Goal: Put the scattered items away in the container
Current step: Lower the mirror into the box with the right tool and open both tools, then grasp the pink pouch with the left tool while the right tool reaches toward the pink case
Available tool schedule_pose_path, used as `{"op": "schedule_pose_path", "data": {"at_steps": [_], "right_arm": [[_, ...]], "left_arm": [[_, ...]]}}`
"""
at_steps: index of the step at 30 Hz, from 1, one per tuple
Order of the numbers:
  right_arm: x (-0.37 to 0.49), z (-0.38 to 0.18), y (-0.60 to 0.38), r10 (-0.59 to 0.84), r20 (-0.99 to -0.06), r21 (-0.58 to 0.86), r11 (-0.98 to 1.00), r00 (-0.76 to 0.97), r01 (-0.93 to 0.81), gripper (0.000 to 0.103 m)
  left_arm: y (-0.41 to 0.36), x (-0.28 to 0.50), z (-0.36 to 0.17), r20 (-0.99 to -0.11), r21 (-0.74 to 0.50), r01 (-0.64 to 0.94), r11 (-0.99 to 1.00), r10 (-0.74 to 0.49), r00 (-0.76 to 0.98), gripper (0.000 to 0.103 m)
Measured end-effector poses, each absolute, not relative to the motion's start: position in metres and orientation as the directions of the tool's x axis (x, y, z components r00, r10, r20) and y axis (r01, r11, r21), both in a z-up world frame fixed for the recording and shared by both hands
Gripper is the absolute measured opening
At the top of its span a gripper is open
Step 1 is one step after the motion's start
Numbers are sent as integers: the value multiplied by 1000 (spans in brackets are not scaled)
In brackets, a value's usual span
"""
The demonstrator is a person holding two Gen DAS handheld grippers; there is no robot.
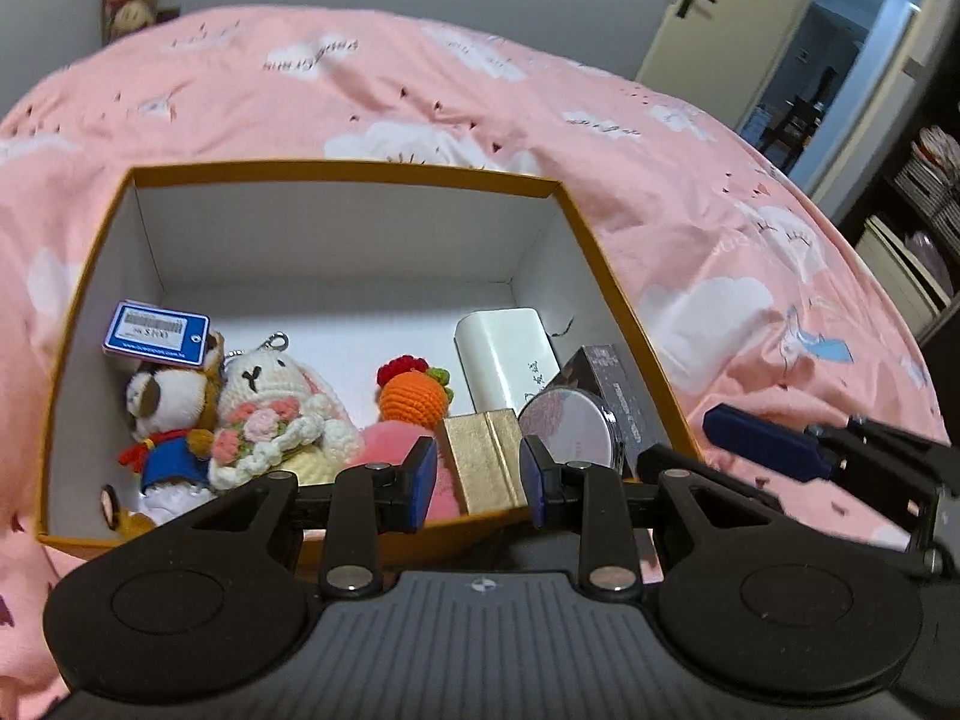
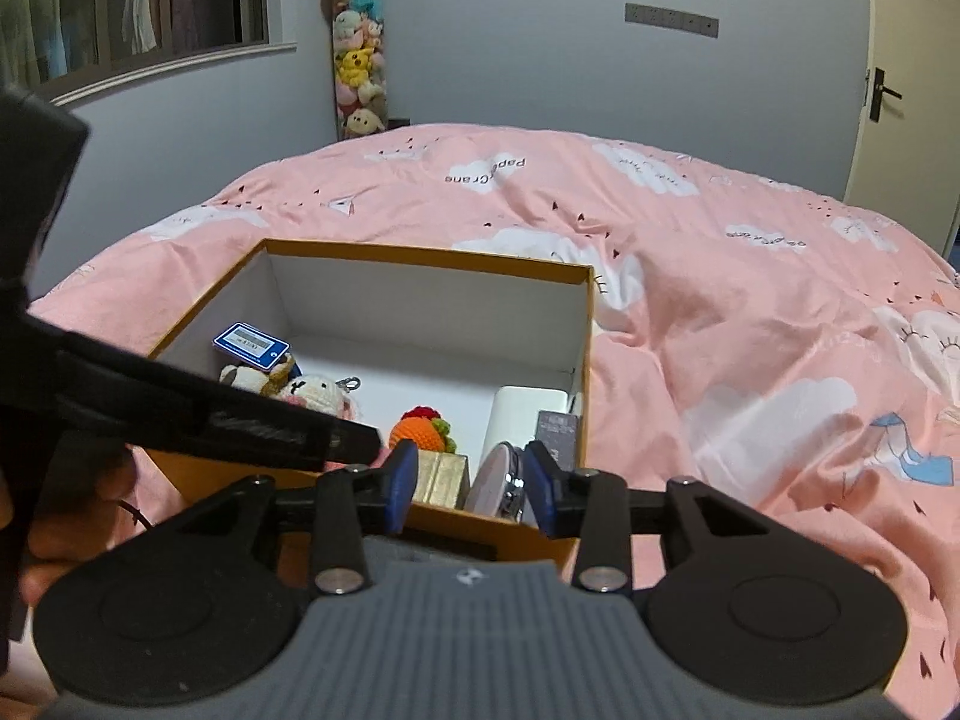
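Note:
An orange box (image 1: pixel 90 276) with a white inside stands on the pink bed cover. In it lie a blue tag (image 1: pixel 157 327), a plush dog (image 1: pixel 162 402), a crochet bunny (image 1: pixel 273 414), a crochet carrot (image 1: pixel 414 396), a white case (image 1: pixel 507 360), a gold box (image 1: pixel 483 456), a round compact (image 1: pixel 570 426) and a dark carton (image 1: pixel 624 390). My left gripper (image 1: pixel 477 483) hovers open over the box's near wall, with the gold box showing through its gap but not held. My right gripper (image 2: pixel 471 489) is open and empty by the box's near right corner, and its blue finger (image 1: pixel 759 438) shows over the cover.
The pink cloud-print cover (image 2: pixel 720 312) spreads wide to the right and behind the box. A column of plush toys (image 2: pixel 357 72) hangs on the far wall, and a door (image 1: pixel 714 30) stands ajar beyond the bed. Dark shelves (image 1: pixel 924 204) line the right side. A hand (image 2: pixel 54 546) holds the left gripper.

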State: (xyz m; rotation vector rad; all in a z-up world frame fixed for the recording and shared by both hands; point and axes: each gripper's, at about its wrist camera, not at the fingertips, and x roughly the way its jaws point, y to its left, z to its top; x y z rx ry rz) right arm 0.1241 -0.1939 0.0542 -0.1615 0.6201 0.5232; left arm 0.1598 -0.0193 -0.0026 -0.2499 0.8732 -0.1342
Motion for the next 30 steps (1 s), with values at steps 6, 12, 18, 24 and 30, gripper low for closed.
{"op": "schedule_pose_path", "data": {"at_steps": [6,12,18,24,30], "right_arm": [[113,48,-209,374,-609,-25,873,699,-488,42],[99,43,-229,370,-627,-27,869,685,-494,51],[82,38,-230,408,-661,-106,780,629,-617,70],[89,17,-214,361,-722,-235,675,590,-700,71],[97,3,-209,364,-756,-187,677,544,-712,51]], "left_arm": [[-16,137,3,-717,-239,75,968,-228,659,34],[-7,116,4,-710,-265,144,953,-294,640,35],[-11,95,-8,-730,-220,218,951,-309,610,44],[-7,76,-24,-785,-154,208,966,-248,568,44],[9,64,-36,-812,-181,157,971,-237,534,44]]}}
